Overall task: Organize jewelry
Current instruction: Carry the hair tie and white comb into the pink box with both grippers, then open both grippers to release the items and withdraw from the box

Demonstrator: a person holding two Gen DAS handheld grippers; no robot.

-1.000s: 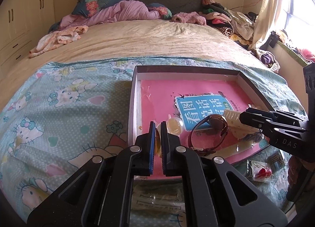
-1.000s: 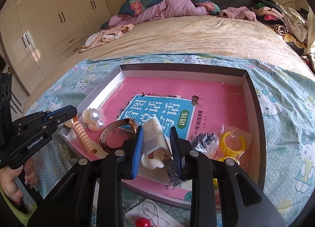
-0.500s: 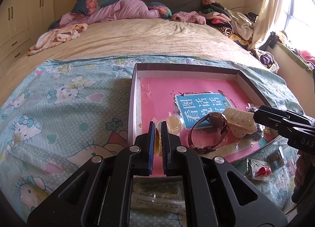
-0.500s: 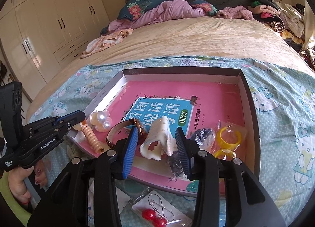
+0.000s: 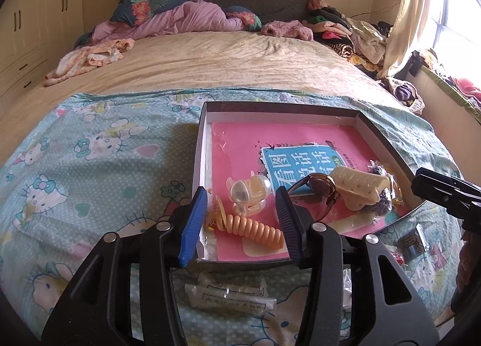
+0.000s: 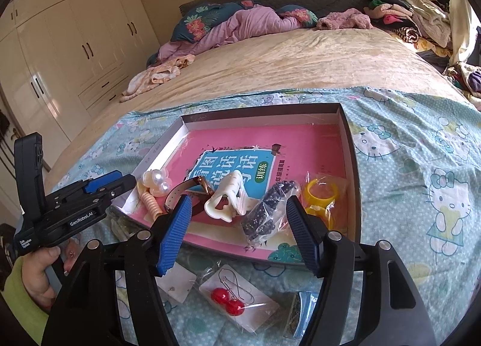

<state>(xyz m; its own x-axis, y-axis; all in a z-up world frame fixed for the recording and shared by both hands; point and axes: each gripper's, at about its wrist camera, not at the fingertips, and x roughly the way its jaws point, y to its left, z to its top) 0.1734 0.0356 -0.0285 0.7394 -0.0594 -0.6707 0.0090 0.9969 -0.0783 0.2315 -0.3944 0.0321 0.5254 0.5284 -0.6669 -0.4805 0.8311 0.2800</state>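
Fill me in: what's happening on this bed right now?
A person is sorting accessories into a shallow box on the bed. Both grippers' jaws have just been opening: the left gripper has let go of the coiled orange hair tie, the right gripper of the cream hair claw. Both pieces lie in the box. Red earrings wait outside.

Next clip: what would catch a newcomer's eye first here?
The shallow box on the cartoon-cat sheet, its floor a bright pink book cover. Along its near edge lie a cream hair claw, a spiral hair tie and a yellow ring in plastic. Red ball earrings lie bagged outside the box, below the open right tongs.
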